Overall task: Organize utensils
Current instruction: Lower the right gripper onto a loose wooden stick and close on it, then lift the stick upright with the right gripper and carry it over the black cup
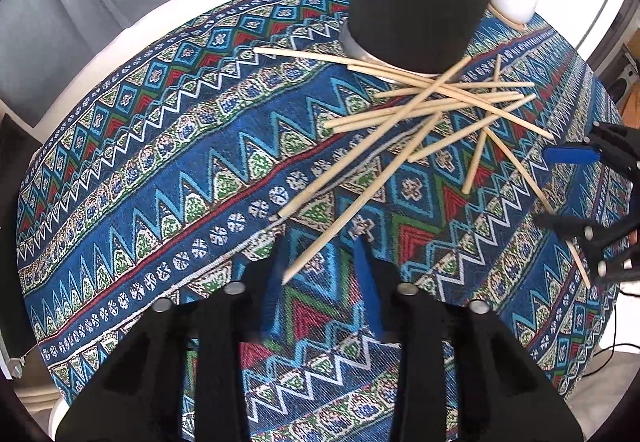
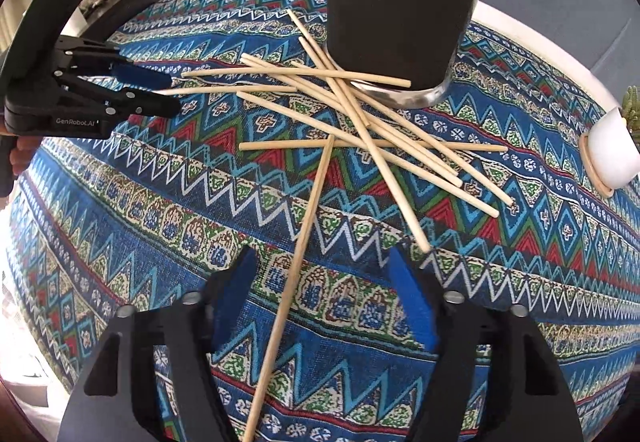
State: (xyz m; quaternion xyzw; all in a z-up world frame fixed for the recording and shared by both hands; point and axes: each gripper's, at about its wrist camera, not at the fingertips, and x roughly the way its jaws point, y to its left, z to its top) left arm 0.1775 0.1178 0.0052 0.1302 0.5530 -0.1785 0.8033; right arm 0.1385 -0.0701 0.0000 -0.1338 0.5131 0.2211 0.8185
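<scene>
Hovering spread above the patterned tablecloth (image 2: 120,209), the right gripper (image 2: 324,294) straddles one pale wooden chopstick (image 2: 296,266); the left gripper (image 1: 320,270) is spread too. Farther off, bare chopsticks (image 2: 360,121) lie crisscrossed against a tall dark cup (image 2: 404,1).

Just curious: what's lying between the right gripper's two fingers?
One chopstick lies on the tablecloth between the open right gripper fingers, untouched, in the right wrist view.

The chopsticks (image 2: 360,121) lie crossed in a heap on the tablecloth (image 2: 160,201), just before the tall cup (image 2: 404,1); some touch its base. 1 chopstick (image 2: 296,262) lies apart, toward the near edge. A small plant pot (image 2: 612,157) stands right of the heap.
</scene>
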